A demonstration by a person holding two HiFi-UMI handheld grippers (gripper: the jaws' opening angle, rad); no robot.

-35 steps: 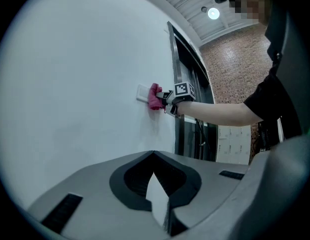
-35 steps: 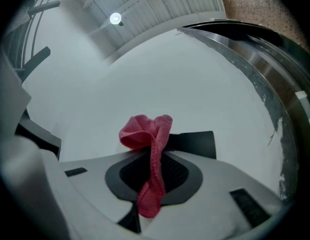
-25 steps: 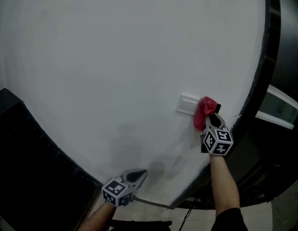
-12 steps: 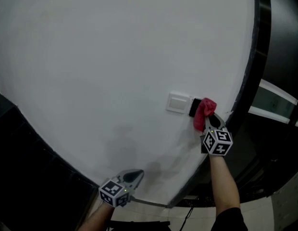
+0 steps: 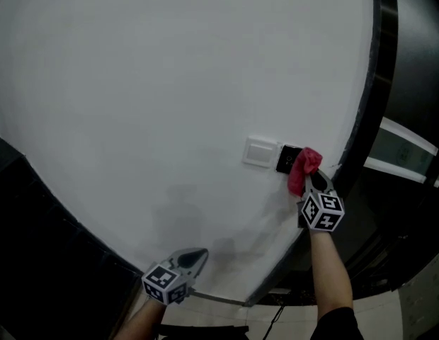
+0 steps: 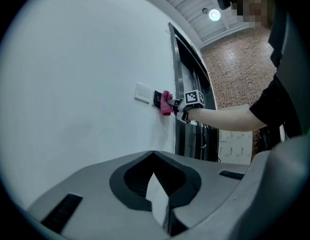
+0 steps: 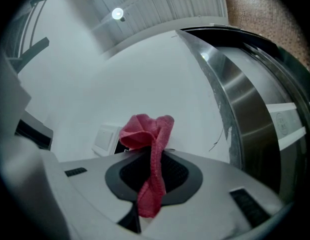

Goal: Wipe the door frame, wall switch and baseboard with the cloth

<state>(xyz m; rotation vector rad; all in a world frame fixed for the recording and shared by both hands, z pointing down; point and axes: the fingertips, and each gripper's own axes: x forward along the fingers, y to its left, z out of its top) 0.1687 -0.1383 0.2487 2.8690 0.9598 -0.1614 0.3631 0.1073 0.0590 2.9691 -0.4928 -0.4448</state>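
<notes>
A red cloth is bunched in my right gripper, which is shut on it and presses it to the white wall beside a small black panel. The white wall switch sits just left of that panel. In the right gripper view the cloth hangs out of the jaws, with the switch behind it. My left gripper is low near the wall's bottom, shut with nothing in it. The dark metal door frame runs along the wall's right edge.
A dark surface borders the wall at lower left. From the left gripper view I see my right arm reaching to the wall and a brick wall beyond. A cable lies on the floor below.
The view has shifted so the switch sits further left. The cloth has moved right off the switch, uncovering the black panel, and sits at that panel's right edge. My left gripper stays low.
</notes>
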